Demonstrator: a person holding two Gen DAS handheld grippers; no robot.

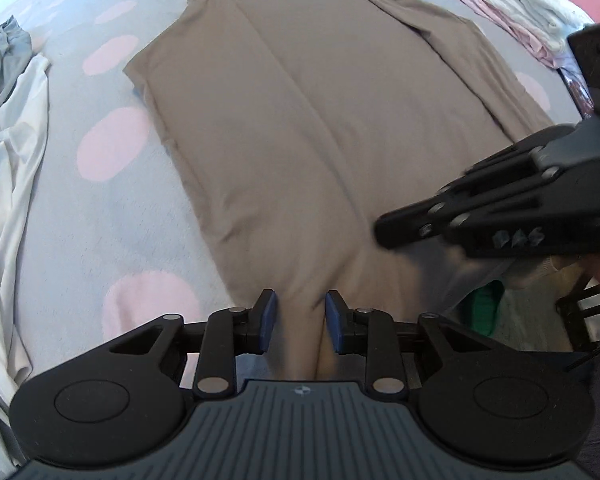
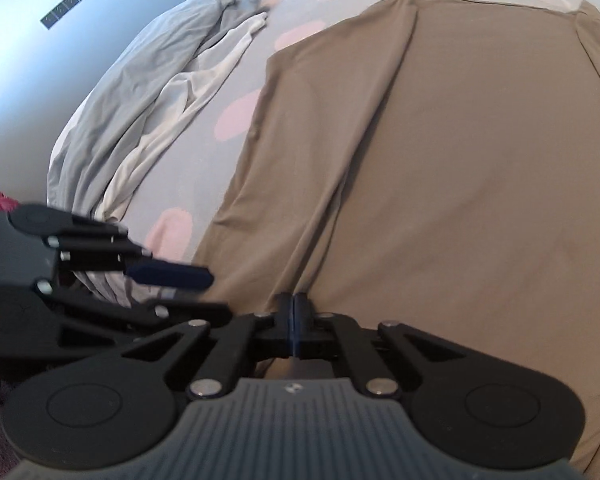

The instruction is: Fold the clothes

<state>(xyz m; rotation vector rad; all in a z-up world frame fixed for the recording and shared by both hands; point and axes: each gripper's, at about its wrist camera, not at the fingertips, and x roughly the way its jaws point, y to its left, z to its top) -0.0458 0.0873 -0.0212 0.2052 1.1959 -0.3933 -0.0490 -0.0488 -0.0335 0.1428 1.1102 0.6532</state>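
A taupe garment lies spread flat on the bed, its sides folded in lengthwise. It fills the right of the right wrist view. My left gripper is open at the garment's near hem, and a ridge of cloth runs between its blue pads. My right gripper is shut on the near hem, where a fold of cloth gathers. It shows from the side in the left wrist view. The left gripper shows at the left of the right wrist view.
The bed cover is grey-blue with pink dots. A white garment and a grey one lie crumpled on the left. A stack of folded white and pink clothes sits at the far right. The bed's near edge is by the grippers.
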